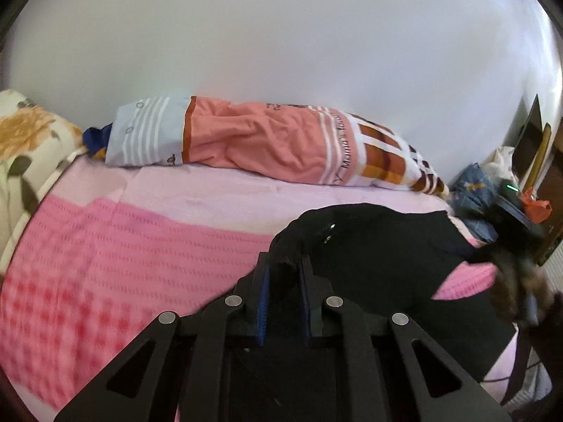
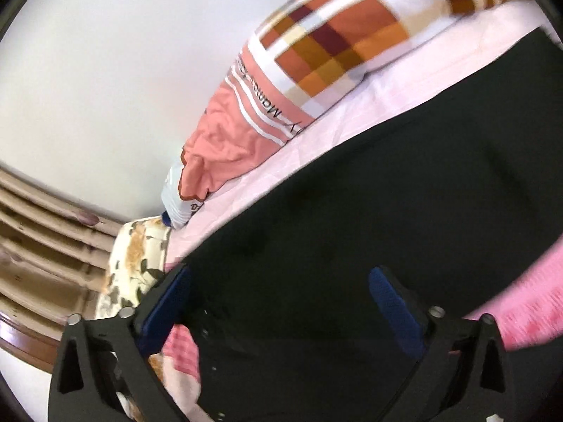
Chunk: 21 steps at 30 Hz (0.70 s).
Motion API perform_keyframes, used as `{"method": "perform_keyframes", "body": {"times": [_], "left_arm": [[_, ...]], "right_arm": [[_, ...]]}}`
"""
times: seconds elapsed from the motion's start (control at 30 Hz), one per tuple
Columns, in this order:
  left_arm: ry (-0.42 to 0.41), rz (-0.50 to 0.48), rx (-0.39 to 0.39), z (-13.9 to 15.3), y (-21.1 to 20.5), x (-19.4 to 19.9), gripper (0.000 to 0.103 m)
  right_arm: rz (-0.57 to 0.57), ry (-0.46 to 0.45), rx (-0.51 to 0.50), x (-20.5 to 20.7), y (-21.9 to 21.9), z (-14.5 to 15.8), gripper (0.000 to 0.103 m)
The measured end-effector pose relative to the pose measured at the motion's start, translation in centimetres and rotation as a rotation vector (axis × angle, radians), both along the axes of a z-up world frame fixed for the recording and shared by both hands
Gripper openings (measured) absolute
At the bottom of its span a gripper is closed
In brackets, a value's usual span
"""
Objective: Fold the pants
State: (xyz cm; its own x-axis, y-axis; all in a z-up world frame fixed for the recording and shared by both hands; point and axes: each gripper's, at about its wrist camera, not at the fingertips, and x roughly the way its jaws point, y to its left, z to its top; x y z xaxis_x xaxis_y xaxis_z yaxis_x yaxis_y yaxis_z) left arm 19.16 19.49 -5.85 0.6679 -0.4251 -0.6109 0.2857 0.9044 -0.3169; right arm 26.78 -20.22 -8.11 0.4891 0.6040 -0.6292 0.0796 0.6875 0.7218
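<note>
Left claw pinches the pants; right claw gapes over them.

One pair of black pants [image 1: 380, 246] lies on the bed [image 1: 211, 190], its near edge clamped in the left claw [image 1: 283, 267]. The right claw [image 2: 278, 292] stands wide, gripping nothing. One long pillow [image 1: 253, 140] lies far. A one-sided lift may skew the fold.
</note>
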Motion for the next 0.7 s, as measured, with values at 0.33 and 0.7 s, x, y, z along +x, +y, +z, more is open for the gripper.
{"method": "perform_keyframes", "body": {"times": [0.33,0.7], "left_arm": [[0.083,0.043,-0.089,-0.9,-0.9,-4.8,0.015],[0.139,0.113,-0.059,-1.0,1.5,-6.7,0.016]], "right_arm": [[-0.085,0.234,0.140,6.3,-0.9,-6.1,0.015],[-0.048,0.091,0.016,-5.9,-0.3,-1.9,0.006]]}}
